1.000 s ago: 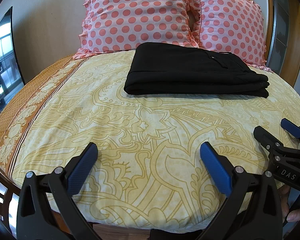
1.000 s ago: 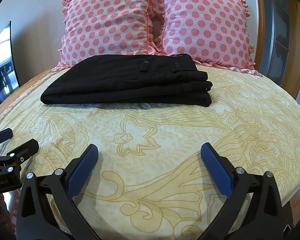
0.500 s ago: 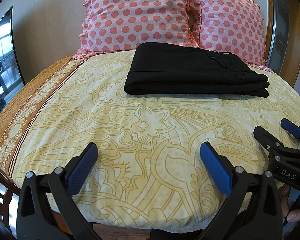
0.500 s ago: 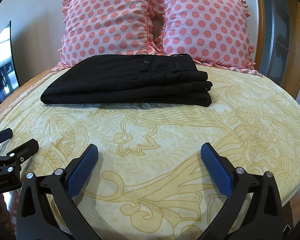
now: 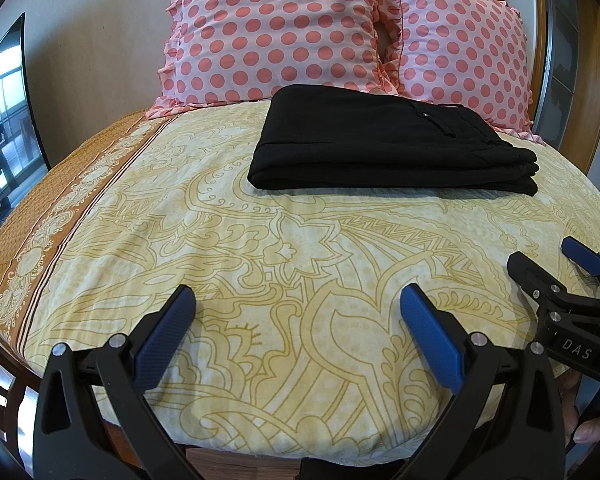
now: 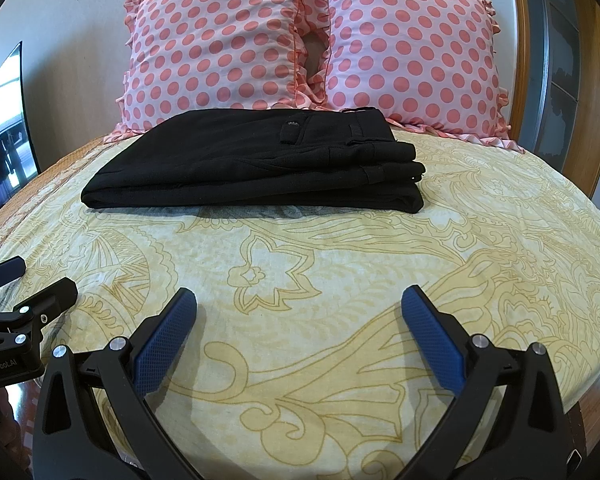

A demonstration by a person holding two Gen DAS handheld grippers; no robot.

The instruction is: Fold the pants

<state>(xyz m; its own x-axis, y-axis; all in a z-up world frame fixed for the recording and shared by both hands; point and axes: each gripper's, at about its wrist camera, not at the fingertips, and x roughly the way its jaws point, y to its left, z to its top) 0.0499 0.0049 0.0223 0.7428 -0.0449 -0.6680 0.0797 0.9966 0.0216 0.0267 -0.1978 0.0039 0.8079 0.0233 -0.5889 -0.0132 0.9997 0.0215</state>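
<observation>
Black pants [image 5: 388,144] lie folded in a flat stack of layers on the yellow patterned bedspread [image 5: 260,264], in front of the pillows. They also show in the right wrist view [image 6: 256,168]. My left gripper [image 5: 296,304] is open and empty, low over the bed's near edge, well short of the pants. My right gripper [image 6: 300,304] is open and empty too, at the same distance. Each gripper shows in the other's view: the right gripper [image 5: 548,258] at the right edge, the left gripper [image 6: 40,280] at the left edge.
Two pink polka-dot pillows [image 6: 220,52] [image 6: 412,60] lean on the wall behind the pants. A wooden door frame [image 6: 524,60] stands at the right. A dark screen [image 5: 4,120] is at the left. The bedspread has an orange border [image 5: 60,208] on its left side.
</observation>
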